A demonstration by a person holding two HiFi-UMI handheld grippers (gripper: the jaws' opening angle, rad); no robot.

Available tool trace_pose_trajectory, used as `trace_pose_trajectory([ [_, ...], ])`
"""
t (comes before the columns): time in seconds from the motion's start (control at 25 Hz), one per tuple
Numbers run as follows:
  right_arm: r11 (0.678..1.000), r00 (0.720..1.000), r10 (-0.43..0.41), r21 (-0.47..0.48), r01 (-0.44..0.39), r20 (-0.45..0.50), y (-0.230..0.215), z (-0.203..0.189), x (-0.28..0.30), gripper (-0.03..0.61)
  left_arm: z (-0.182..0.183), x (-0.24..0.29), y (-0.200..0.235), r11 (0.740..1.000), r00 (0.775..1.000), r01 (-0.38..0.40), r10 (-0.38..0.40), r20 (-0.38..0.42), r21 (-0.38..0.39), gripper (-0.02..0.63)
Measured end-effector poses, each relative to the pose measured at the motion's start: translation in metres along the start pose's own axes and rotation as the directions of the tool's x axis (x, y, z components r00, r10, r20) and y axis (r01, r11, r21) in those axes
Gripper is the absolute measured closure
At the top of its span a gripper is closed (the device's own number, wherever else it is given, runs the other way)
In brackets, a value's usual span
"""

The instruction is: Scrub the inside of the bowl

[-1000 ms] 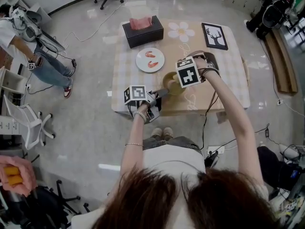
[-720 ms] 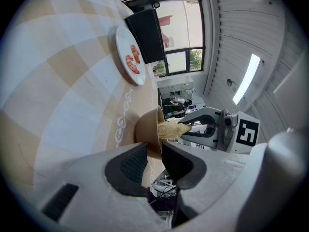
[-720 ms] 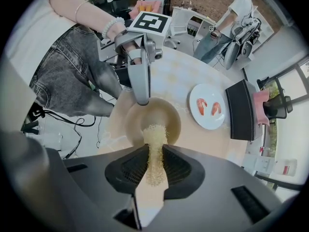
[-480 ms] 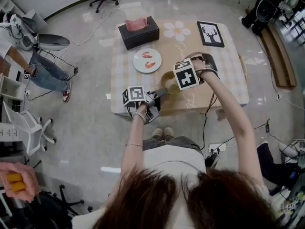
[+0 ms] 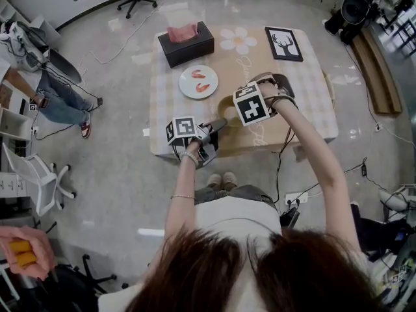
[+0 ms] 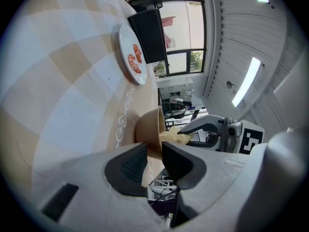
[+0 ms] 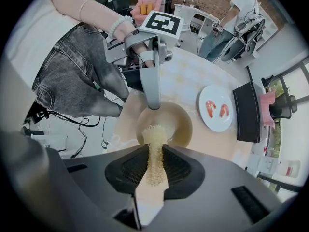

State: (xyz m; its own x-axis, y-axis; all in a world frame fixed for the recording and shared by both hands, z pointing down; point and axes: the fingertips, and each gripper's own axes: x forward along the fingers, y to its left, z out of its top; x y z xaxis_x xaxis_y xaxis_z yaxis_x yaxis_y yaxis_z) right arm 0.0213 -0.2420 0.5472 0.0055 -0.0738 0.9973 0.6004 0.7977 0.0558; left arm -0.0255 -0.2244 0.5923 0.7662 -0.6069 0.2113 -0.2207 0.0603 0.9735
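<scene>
Moved right gripper (image 7: 154,166) a touch leftward over bowl (image 7: 177,122) since the earlier frame, hiding more of it from the head view. Find bowl on the surface (image 5: 305,90) near the front edge, close to plate (image 7: 216,114). Pinching scrubber (image 7: 154,144) between right fingers, with its free end down inside bowl. Clamping bowl's rim with left gripper (image 6: 153,156), one finger outside the wall and one inside. Keep that clamp firm so bowl neither spins nor slides. Press scrubber onto the wall and sweep round in circles, working down to the bottom. Tilt right wrist to keep mesh, not fingers, against bowl. Steer clear of left finger at the rim. Avoid pushing toward the surface's edge.
</scene>
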Motion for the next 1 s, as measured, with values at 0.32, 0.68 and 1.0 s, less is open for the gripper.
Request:
trace_pose_trajectory([
  [0.32, 1.000, 1.000, 0.013, 0.005, -0.013, 0.014, 0.008, 0.008, -0.001, 0.499, 0.000, 0.000, 0.000, 1.000, 1.000, 0.003, -0.003, -0.003, -0.006, 0.512],
  [0.68, 1.000, 0.999, 0.008, 0.009, -0.008, 0.052, 0.014, 0.022, 0.000, 0.499, -0.002, 0.001, 0.000, 1.000, 1.000, 0.006, -0.006, -0.004, -0.013, 0.512],
  [1.0, 1.000, 0.997, -0.002, 0.017, 0.001, 0.075, 0.009, 0.031, 0.001, 0.499, -0.002, -0.001, -0.001, 1.000, 1.000, 0.013, -0.013, -0.003, -0.014, 0.512],
])
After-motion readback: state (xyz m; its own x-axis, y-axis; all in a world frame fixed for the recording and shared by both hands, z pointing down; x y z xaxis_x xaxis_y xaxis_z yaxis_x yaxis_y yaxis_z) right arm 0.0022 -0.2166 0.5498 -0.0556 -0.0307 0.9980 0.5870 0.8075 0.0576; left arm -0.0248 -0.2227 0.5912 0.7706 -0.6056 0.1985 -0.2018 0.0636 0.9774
